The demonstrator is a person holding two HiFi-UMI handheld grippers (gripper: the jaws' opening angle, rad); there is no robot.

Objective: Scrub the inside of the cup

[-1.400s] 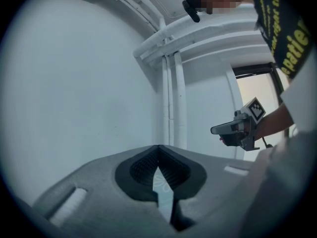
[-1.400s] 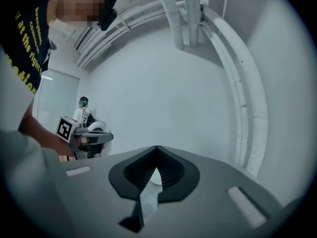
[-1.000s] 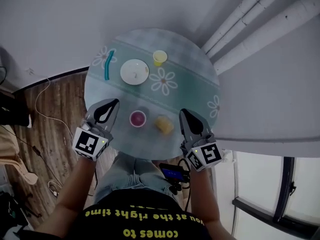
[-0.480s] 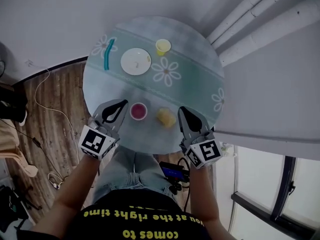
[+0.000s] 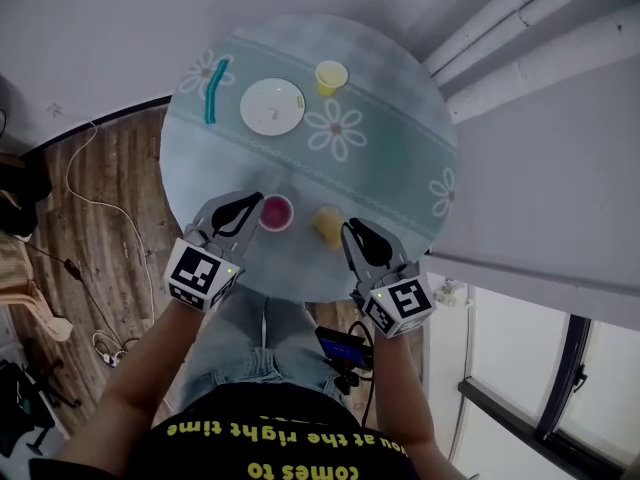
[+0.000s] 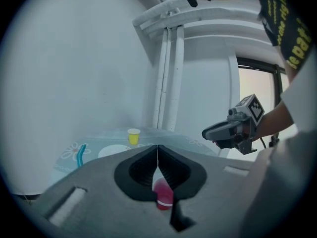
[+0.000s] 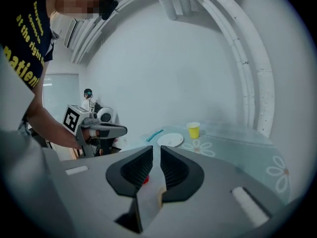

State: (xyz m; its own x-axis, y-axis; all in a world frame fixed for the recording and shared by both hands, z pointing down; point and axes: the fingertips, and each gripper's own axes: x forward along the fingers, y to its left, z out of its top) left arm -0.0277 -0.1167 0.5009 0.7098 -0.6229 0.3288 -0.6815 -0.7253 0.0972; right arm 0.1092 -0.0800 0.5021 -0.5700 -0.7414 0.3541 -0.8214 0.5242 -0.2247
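A small pink cup stands upright near the front of the round table. A yellow sponge lies just to its right. My left gripper is shut and empty, its tips close to the left of the cup, which shows below the closed jaws in the left gripper view. My right gripper hovers by the sponge's right side. Its jaws have just been opening and stand a narrow gap apart, with nothing between them.
At the back of the table stand a yellow cup and a white plate, with a teal brush to their left. White pipes run along the wall at the right. Cables lie on the wooden floor at the left.
Both grippers have come down and forward toward the table. The left one is now beside the pink cup and the right one beside the sponge.
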